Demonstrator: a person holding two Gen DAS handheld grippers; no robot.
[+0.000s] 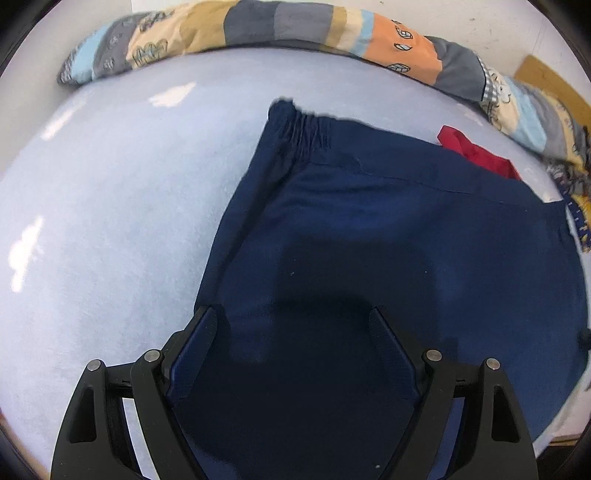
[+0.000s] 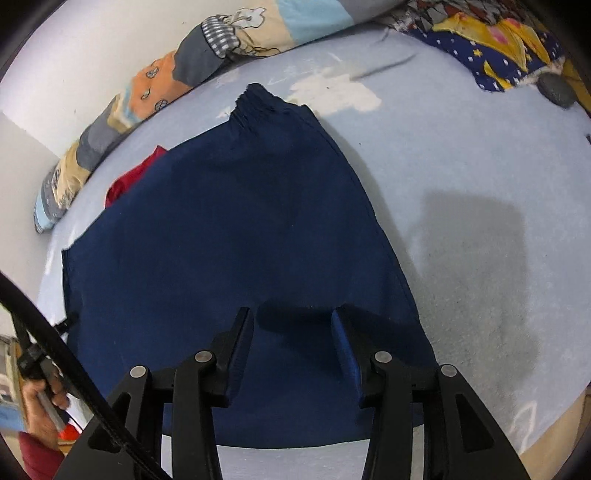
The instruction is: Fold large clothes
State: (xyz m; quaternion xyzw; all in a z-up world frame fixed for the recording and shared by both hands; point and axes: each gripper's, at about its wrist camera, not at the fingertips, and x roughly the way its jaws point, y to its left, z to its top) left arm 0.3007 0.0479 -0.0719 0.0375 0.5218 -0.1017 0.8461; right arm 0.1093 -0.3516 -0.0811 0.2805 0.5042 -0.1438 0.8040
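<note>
A large navy blue garment (image 1: 388,229) with a gathered elastic waistband lies flat on the pale blue bed sheet (image 1: 110,221). It also shows in the right wrist view (image 2: 221,229). My left gripper (image 1: 295,317) is open and empty, hovering over the garment's near left part. My right gripper (image 2: 293,317) is open and empty over the garment's near right part, fingers apart, not touching cloth that I can tell.
A red garment (image 1: 476,151) peeks out behind the navy one, also in the right wrist view (image 2: 129,181). A patchwork quilt roll (image 1: 295,29) lines the wall. A starry blue and yellow cloth (image 2: 491,51) lies far right. A bed edge shows in the right wrist view (image 2: 554,443).
</note>
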